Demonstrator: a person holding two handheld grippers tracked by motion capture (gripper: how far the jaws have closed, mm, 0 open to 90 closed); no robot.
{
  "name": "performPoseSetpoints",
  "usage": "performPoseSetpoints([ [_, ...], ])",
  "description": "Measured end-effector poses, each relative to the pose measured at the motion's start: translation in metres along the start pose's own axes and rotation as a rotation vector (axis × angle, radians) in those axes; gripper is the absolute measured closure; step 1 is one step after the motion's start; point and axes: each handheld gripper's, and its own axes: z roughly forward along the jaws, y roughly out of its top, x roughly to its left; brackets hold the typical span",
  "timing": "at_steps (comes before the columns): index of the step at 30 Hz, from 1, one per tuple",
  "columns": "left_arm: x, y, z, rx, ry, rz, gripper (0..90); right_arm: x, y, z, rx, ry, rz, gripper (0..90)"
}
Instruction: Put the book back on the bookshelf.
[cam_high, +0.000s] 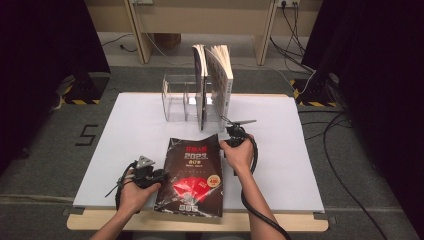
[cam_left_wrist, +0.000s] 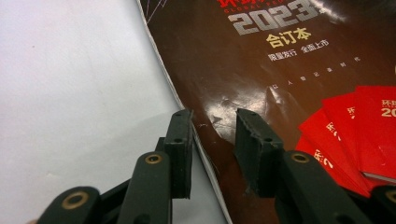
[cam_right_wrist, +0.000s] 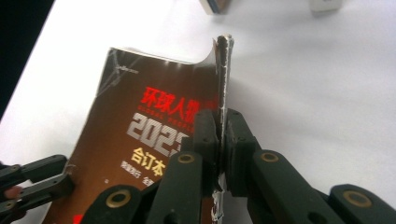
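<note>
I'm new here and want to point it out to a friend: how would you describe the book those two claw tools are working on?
On the white table, in front of the clear rack of upright books, one book lies flat near the front edge. That dark book has a glossy cover with "2023" and fanned red booklets; the right gripper pinches its lifted edge.

1. Left gripper (cam_high: 161, 174): held in the left hand (cam_high: 131, 192); jaws stand partly apart and straddle the near-left edge of the magazine (cam_high: 192, 175), one jaw on each side of it. No pad is seen pressing.
2. Right gripper (cam_right_wrist: 218, 140): held in the right hand (cam_high: 239, 155); jaws are clamped on the magazine's right edge, which is raised and stands between the pads.
3. Both forearms extend forward, cables trailing.
</note>
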Motion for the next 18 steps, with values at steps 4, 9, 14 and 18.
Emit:
performPoseSetpoints([
  [4, -0.0001, 0.0001, -0.0001, 0.002, 0.001, -0.001, 66.1, 0.0020, -0.0011, 0.0008, 0.015, 0.017, 0.022, 77.4],
  [9, -0.0005, 0.0003, 0.0000, 0.002, 0.003, -0.001, 66.1, -0.0012, -0.0047, 0.0010, 0.027, 0.022, 0.061, 74.4],
  [14, -0.0015, 0.0007, 0.0003, 0.003, 0.008, -0.003, 66.1, 0.0002, -0.0060, 0.0021, 0.044, 0.003, 0.038, 74.0],
  [18, -0.0013, 0.0006, 0.0001, 0.003, 0.008, -0.003, 66.1, 0.0027, -0.0046, -0.0013, 0.032, 0.011, 0.018, 83.2],
])
